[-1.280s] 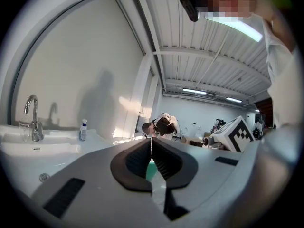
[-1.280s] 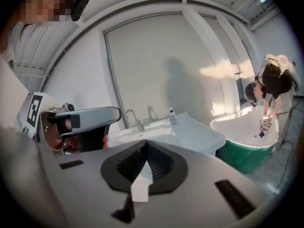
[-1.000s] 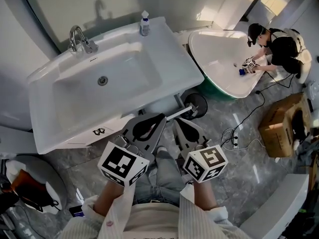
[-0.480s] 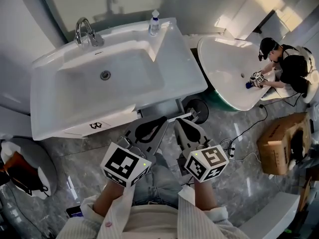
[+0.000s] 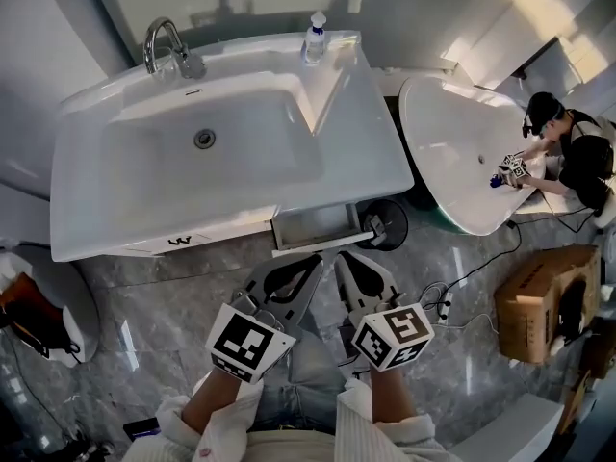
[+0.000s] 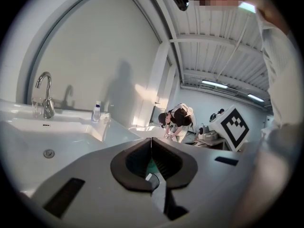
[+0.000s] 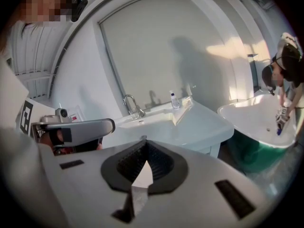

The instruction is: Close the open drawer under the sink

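Stepped back since a second ago: the open drawer [image 5: 316,227] now shows out from under the sink [image 5: 371,157], at the right end of its front edge. Left gripper [image 5: 310,262] and right gripper [image 5: 345,260] hang side by side just short of the drawer front, both with tips together on nothing. We read this as the approach. Next, we judge, set the closed tips against the drawer front and push it straight in.

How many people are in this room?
2. One wears the camera: only their arms show at the head view's bottom edge. The other person bends over the white tub at the right. Others could be out of frame.
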